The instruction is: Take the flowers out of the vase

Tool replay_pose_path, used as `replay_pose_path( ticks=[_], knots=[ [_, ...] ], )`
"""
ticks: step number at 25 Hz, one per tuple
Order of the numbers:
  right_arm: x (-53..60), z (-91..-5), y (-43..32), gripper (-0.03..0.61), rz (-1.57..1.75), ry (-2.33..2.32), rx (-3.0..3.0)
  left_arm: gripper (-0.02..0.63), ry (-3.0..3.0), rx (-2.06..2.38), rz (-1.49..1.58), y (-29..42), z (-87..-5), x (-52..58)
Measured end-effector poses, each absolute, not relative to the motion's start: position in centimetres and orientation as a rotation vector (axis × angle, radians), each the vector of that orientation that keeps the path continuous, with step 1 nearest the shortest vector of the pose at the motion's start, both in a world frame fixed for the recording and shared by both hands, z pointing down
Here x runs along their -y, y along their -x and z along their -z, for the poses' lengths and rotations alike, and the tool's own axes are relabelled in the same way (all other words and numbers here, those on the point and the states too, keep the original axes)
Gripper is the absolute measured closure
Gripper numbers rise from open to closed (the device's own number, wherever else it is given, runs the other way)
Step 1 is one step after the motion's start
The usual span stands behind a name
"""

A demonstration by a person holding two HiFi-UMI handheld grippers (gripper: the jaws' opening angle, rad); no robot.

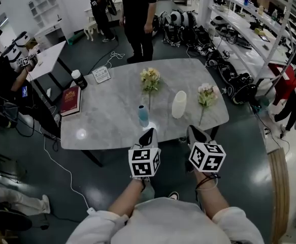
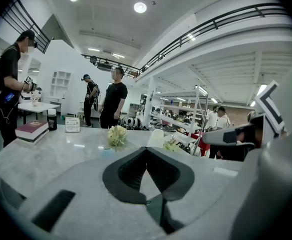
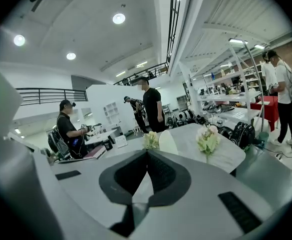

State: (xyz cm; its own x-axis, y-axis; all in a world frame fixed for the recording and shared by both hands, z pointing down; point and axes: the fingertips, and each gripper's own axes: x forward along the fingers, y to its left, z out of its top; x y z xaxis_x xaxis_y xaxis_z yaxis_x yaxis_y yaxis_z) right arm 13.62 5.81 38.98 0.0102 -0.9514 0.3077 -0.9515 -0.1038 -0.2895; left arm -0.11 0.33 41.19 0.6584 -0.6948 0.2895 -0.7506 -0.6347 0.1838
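A cream-yellow flower bunch stands in a small blue vase near the middle of the grey marble table. To its right stands a white vase, holding nothing. A pink-white flower bunch rises on a thin stem further right; what holds it I cannot tell. My left gripper and right gripper hover at the table's near edge, both shut and holding nothing. The left gripper view shows shut jaws with the cream bunch beyond. The right gripper faces the pink-white bunch.
A red book, a dark white-capped bottle and a small card sit at the table's left end. A person stands behind the table; another sits at the left. Shelves and gear line the right side.
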Motion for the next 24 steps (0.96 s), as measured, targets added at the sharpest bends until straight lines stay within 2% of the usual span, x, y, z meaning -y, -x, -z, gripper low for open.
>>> replay_pose_path(
  ticks=[24],
  knots=[
    [-5.26,-39.34,-14.47,0.574,-0.675,-2.28,2.066,0.606,-2.592,1.131,-0.295,-0.91,-41.79,0.11]
  ],
)
